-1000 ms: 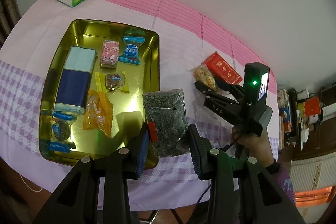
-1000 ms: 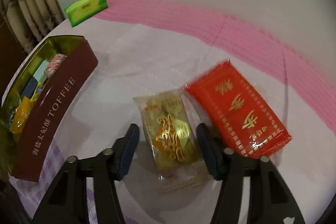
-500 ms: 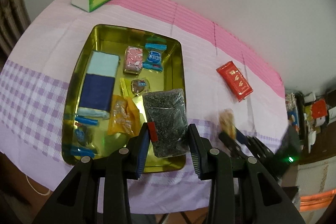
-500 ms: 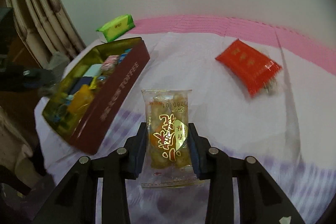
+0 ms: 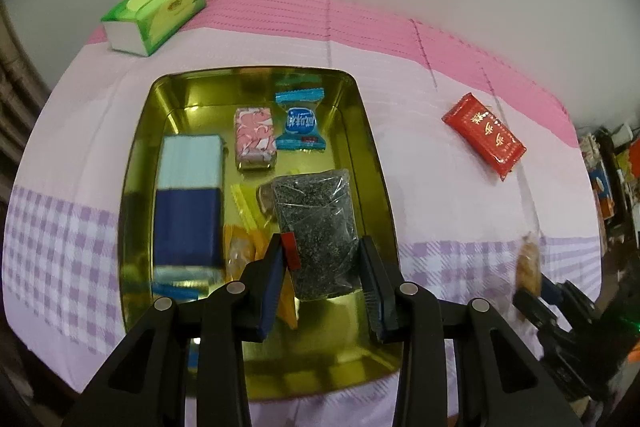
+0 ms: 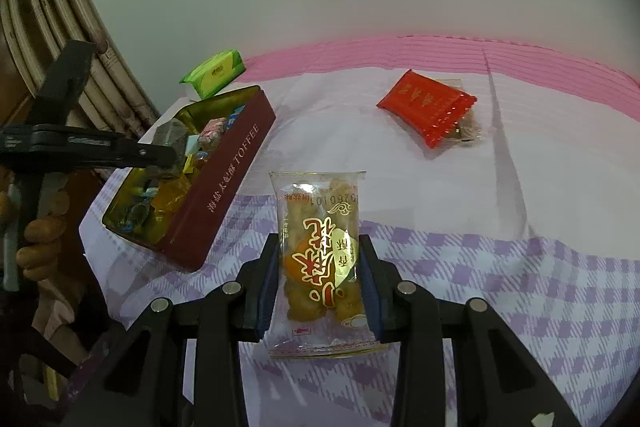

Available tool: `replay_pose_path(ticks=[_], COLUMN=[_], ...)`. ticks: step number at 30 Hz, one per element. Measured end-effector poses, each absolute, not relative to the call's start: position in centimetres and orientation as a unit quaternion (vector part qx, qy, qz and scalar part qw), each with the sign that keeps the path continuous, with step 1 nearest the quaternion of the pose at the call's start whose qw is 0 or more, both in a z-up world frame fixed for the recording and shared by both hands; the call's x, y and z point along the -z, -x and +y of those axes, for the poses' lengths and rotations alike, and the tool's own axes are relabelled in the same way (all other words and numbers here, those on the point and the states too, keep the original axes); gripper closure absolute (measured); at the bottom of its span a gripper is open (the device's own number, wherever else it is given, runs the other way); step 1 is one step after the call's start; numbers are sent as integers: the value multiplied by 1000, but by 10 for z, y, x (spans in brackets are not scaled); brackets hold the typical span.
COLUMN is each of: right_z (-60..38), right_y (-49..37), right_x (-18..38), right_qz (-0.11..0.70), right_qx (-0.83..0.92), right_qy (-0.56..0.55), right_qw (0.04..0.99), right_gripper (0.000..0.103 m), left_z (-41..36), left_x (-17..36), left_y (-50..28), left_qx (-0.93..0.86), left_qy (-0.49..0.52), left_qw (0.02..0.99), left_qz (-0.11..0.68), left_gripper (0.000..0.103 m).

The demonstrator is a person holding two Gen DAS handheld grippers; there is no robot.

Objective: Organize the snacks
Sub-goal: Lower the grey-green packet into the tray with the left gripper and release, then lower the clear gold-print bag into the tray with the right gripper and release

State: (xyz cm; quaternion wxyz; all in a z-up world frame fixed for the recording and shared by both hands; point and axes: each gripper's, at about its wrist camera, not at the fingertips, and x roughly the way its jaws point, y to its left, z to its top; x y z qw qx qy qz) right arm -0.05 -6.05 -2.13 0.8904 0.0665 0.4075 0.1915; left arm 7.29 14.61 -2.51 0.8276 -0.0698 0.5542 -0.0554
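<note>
My left gripper [image 5: 324, 271] is shut on a clear bag of dark tea leaves [image 5: 316, 223] and holds it above the gold toffee tin [image 5: 376, 163], which holds several wrapped snacks. My right gripper [image 6: 320, 279] is shut on a clear packet of golden snacks [image 6: 320, 251], lifted above the tablecloth to the right of the tin [image 6: 232, 179]. That packet also shows blurred in the left wrist view [image 5: 528, 263]. A red snack packet [image 5: 484, 135] lies on the cloth at the right, also in the right wrist view [image 6: 428, 105]. The left gripper shows at the left of the right wrist view [image 6: 160, 155].
A green tissue box [image 5: 156, 11] stands at the table's back left, behind the tin. The pink and purple checked tablecloth [image 6: 520, 267] covers the table. A wall runs along the far edge. Clutter stands past the table's right end [image 5: 612, 179].
My right gripper closed on the golden snack packet, lifted it and drew back toward the table's front. My left gripper carried the tea bag leftward over the tin.
</note>
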Motion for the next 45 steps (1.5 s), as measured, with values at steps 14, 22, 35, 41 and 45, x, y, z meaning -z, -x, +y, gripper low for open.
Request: replay_pose_path(ticks=[14,22,35,41,45], right_z=[-68,-65,0,48,75], right_y=[7,10,5,-20,-35], right_x=[12,3,-30,-26,-19], right_qz=[400,393,385,409,424], right_qx=[-187,-193,-269,-298,-299], right_qy=[-73,-75,-91,-115,-119], right_qw=[894,896,878,855,846], right_gripper=[69,69,69,69,68], left_z=[139,143,207,220,220], left_x=[34,8,-26,-25,-26], left_y=[-97,-70,24,35,33], left_qx=[47,-5,-136,-162,-148], left_qy=[37,3,19,3,2], left_qw=[839,858,893,900,901], left_qz=[541,514,430,405,407], left_gripper=[66,46,22,22,22])
